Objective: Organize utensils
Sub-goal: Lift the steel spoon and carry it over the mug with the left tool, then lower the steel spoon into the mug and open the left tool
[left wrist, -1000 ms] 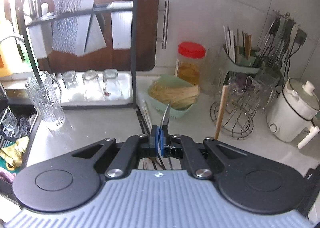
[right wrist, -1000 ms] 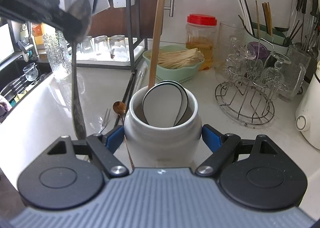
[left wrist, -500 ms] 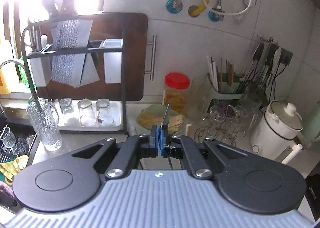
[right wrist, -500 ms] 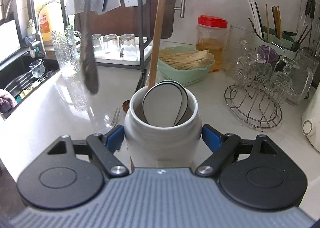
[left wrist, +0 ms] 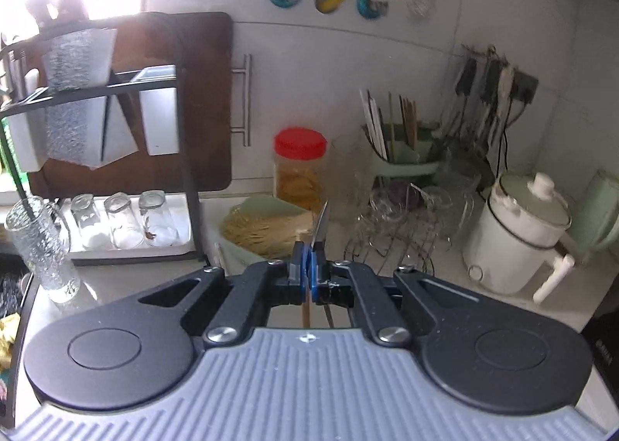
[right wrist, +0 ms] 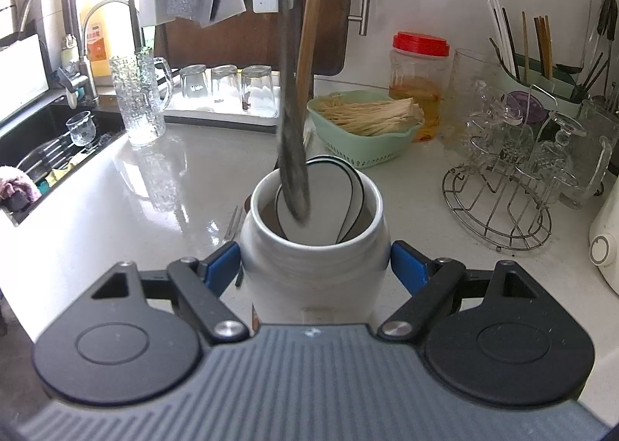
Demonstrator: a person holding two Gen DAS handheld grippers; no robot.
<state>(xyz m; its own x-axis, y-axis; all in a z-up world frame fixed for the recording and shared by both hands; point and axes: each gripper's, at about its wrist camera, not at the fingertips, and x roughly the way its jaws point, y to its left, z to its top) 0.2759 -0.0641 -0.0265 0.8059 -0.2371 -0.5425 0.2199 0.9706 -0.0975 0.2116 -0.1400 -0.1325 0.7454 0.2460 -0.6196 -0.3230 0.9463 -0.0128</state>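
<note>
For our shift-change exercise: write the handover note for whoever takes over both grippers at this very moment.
Left gripper: shut on a metal spoon, held handle-down; its lower end is at the mouth of the jar.
Right gripper: shut on the jar, which stands on the counter.
Done: white spoons and a wooden-handled utensil are in the jar.
Left: lower and release the metal spoon, then collect the fork lying on the counter beside the jar. Anything behind the jar is hidden.
</note>
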